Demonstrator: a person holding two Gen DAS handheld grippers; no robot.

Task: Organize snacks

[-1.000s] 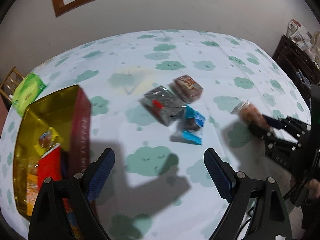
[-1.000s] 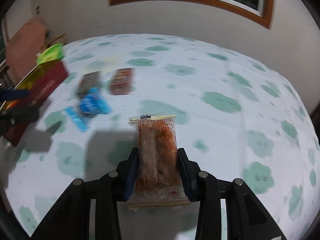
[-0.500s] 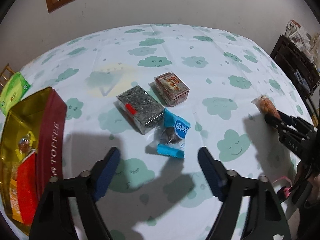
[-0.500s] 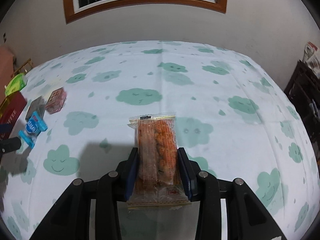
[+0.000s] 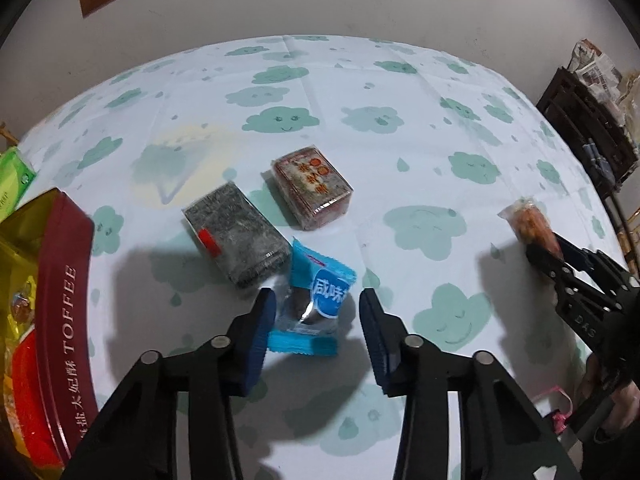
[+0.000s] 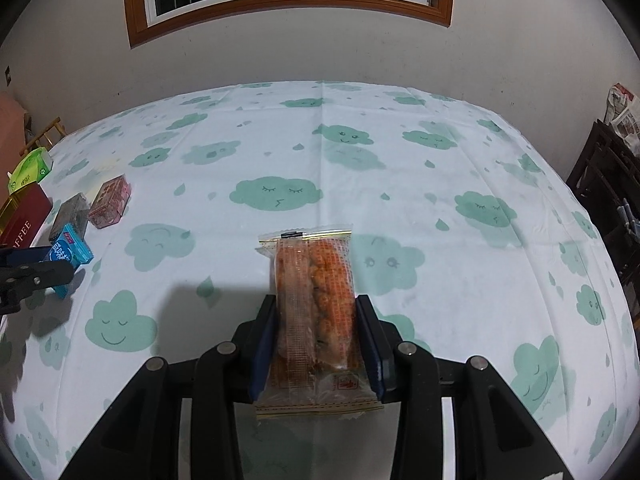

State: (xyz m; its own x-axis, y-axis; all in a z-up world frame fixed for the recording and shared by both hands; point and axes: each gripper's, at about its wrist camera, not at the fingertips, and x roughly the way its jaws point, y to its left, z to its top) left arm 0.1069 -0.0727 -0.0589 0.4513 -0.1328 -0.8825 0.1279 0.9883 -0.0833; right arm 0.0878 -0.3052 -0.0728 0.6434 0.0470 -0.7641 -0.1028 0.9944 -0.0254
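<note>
The left hand-held gripper [image 5: 316, 312] straddled the blue snack packet [image 5: 316, 304], which lay on the tabletop [image 5: 400, 80] just right of the toffee tin [image 5: 68, 320]. Its jaws had just been closing around the packet, and the pads were not yet clearly pressing it. A good grip would catch the plump middle, not the crimped ends. The right hand-held gripper [image 6: 316, 336] was clenched on the orange biscuit pack [image 6: 316, 300], far right of the tin. A second earlier the left jaws were wide and farther back from the packet.
</note>
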